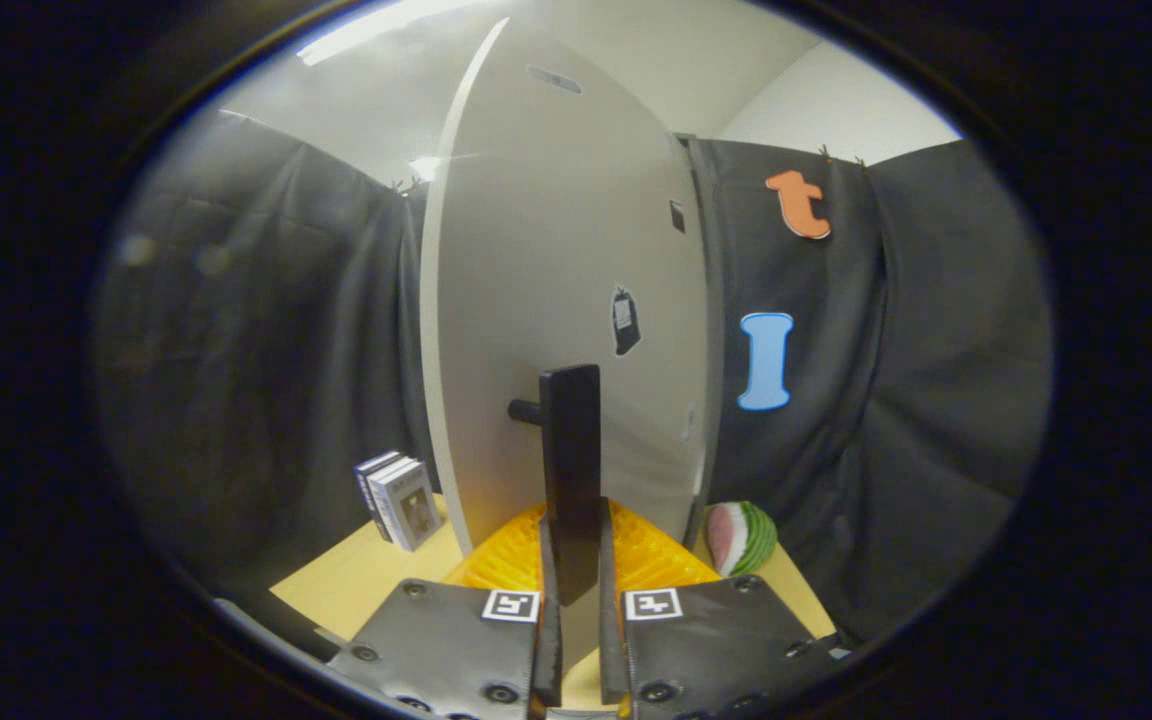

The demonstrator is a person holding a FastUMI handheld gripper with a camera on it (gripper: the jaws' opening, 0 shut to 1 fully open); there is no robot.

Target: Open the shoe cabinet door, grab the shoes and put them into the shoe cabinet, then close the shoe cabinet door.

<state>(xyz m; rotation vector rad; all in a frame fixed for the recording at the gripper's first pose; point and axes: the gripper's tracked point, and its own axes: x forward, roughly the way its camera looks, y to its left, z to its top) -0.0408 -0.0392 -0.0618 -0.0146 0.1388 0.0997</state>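
Note:
The shoe cabinet's white door (556,280) rises straight ahead of me, turned at an angle so that its thin left edge shows. A black upright bar handle (571,440) stands off the door on a short post. My gripper (576,575) is shut on the lower end of this handle, with one finger (547,600) on the left side of the bar and the other on its right. The door hides the inside of the cabinet.
A pale wooden tabletop (366,585) lies below the door. Small upright boxes (398,500) stand on it to the left of the door. A watermelon-slice toy (741,537) sits to the right. Black cloth walls close in behind and on both sides.

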